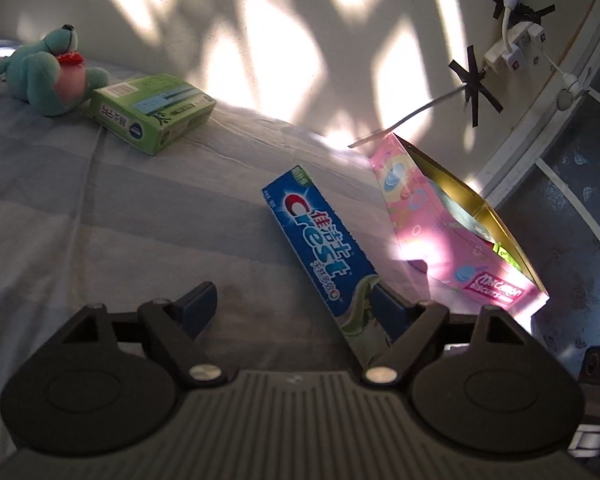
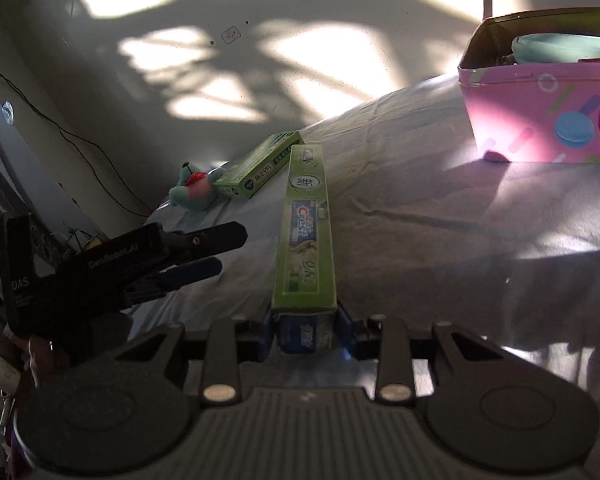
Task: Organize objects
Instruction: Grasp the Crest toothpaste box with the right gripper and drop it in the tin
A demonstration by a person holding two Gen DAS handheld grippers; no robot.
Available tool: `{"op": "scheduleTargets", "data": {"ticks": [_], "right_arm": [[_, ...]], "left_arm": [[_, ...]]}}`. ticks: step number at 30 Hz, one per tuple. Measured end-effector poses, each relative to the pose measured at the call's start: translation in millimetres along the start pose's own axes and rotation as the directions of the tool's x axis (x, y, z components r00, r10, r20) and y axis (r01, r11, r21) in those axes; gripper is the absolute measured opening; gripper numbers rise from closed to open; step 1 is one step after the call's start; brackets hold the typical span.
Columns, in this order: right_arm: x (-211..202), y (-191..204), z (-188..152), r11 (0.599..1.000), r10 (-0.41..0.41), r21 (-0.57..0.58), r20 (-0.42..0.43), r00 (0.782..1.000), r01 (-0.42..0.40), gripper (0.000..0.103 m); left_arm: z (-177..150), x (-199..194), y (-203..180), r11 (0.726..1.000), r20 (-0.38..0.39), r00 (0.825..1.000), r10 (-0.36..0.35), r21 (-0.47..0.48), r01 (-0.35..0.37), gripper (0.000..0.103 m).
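The job looks partly done, as far as these views tell; the pink biscuit tin (image 1: 456,240) stands open on the bed (image 1: 100,220) near the wall, and it already holds a pale teal item (image 2: 568,46) and some small bits I cannot make out, so I judge some things are stowed; the rest is outside it

The toothpaste box (image 2: 306,232) is the item in hand; the right tool (image 2: 305,330) is closed on its near end, a blue pad pressed against each side, and the carton reaches out ahead of the tool over the sheet toward the far end of the bed; whether its far end rests on the bedding I cannot tell; the left tool (image 1: 296,300) has its jaws spread wide with nothing pinched; in its own view the same carton passes just by its right-hand finger (image 1: 392,308), touching or not I cannot say; in the right wrist view this tool sits off to the left, apart from the carton

Left to do, by my reckoning: get the toothpaste box to the tin, which lies to the right and well apart from the other loose things; then deal with the green box (image 1: 152,114) and the plush toy (image 1: 54,72), which lie just beside each other, seemingly touching, at the far end of the bed

Count: one tin; one toothpaste box; one green box; one plush toy; two tools
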State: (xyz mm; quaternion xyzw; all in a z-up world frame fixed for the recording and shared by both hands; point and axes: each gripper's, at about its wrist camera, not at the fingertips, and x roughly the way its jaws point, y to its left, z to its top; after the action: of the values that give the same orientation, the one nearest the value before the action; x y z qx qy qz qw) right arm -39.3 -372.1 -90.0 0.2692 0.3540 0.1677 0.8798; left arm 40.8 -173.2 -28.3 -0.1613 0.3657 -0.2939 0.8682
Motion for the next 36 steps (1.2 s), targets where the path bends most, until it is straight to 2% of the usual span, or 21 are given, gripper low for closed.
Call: {"op": "scheduleTargets", "data": {"ticks": [2, 5, 6, 7, 8, 10, 14, 17, 19, 23, 30, 31, 32, 34, 35, 36], "right_arm": [[-8, -12, -6, 0.995, 0.064, 0.071, 0.002, 0.998, -0.064, 0.031], [-11, -16, -7, 0.995, 0.08, 0.064, 0.014, 0.997, -0.081, 0.03], [-13, -13, -7, 0.996, 0.074, 0.043, 0.018, 0.997, -0.075, 0.031], [-15, -10, -8, 0.998, 0.065, 0.017, 0.024, 0.998, -0.065, 0.031], [-18, -7, -8, 0.998, 0.054, -0.011, 0.033, 0.998, -0.054, 0.031], [-25, -3, -9, 0.998, 0.04, -0.051, 0.064, 0.997, -0.037, 0.03], [-51, -6, 0, 0.996, 0.016, -0.087, 0.192, 0.981, 0.001, 0.031], [-67, -10, 14, 0.992, -0.03, -0.109, 0.312, 0.95, 0.067, 0.031], [-75, -16, 29, 0.987, -0.079, -0.099, 0.389, 0.918, 0.127, 0.031], [-73, -39, 65, 0.978, -0.18, -0.013, 0.464, 0.867, 0.21, 0.031], [-58, -92, 116, 0.964, -0.264, 0.13, 0.483, 0.835, 0.23, 0.031], [-55, -95, 119, 0.962, -0.273, 0.138, 0.492, 0.827, 0.236, 0.031], [-55, -95, 119, 0.958, -0.285, 0.131, 0.517, 0.807, 0.254, 0.03], [-58, -86, 113, 0.933, -0.337, 0.093, 0.571, 0.749, 0.349, 0.048], [-60, -83, 111, 0.922, -0.351, 0.083, 0.596, 0.722, 0.379, 0.065], [-63, -82, 109, 0.916, -0.357, 0.083, 0.62, 0.699, 0.393, 0.073]], "left_arm": [[-4, 9, -10, 0.999, -0.039, 0.999, -0.026, -0.033, 0.025, 0.093], [-11, 20, -34, 0.999, -0.08, 0.996, -0.037, -0.015, 0.036, 0.095], [-14, 25, -43, 1.0, -0.095, 0.995, -0.02, 0.007, 0.021, 0.094], [-17, 29, -52, 0.999, -0.095, 0.995, 0.014, 0.037, -0.01, 0.089], [-19, 31, -60, 0.997, -0.094, 0.995, 0.039, 0.07, -0.032, 0.065], [-17, 35, -72, 0.992, -0.097, 0.992, 0.075, 0.105, -0.065, 0.063], [2, 41, -106, 0.986, -0.061, 0.997, 0.039, 0.164, -0.029, 0.06], [22, 56, -152, 0.961, -0.021, 1.0, 0.024, 0.276, -0.017, 0.06], [33, 73, -181, 0.933, 0.003, 1.0, 0.005, 0.359, -0.006, 0.06], [55, 124, -217, 0.899, -0.016, 1.0, -0.003, 0.437, 0.01, 0.061], [90, 193, -230, 0.942, -0.145, 0.989, -0.007, 0.331, 0.055, 0.062], [92, 198, -230, 0.945, -0.155, 0.988, 0.0, 0.324, 0.051, 0.064], [92, 200, -231, 0.946, -0.155, 0.988, 0.007, 0.322, 0.044, 0.067], [91, 196, -238, 0.93, -0.115, 0.993, 0.021, 0.366, 0.023, 0.071], [89, 192, -243, 0.915, -0.087, 0.996, 0.028, 0.403, 0.01, 0.074], [86, 187, -247, 0.903, -0.069, 0.997, 0.031, 0.429, 0.001, 0.075]]}}
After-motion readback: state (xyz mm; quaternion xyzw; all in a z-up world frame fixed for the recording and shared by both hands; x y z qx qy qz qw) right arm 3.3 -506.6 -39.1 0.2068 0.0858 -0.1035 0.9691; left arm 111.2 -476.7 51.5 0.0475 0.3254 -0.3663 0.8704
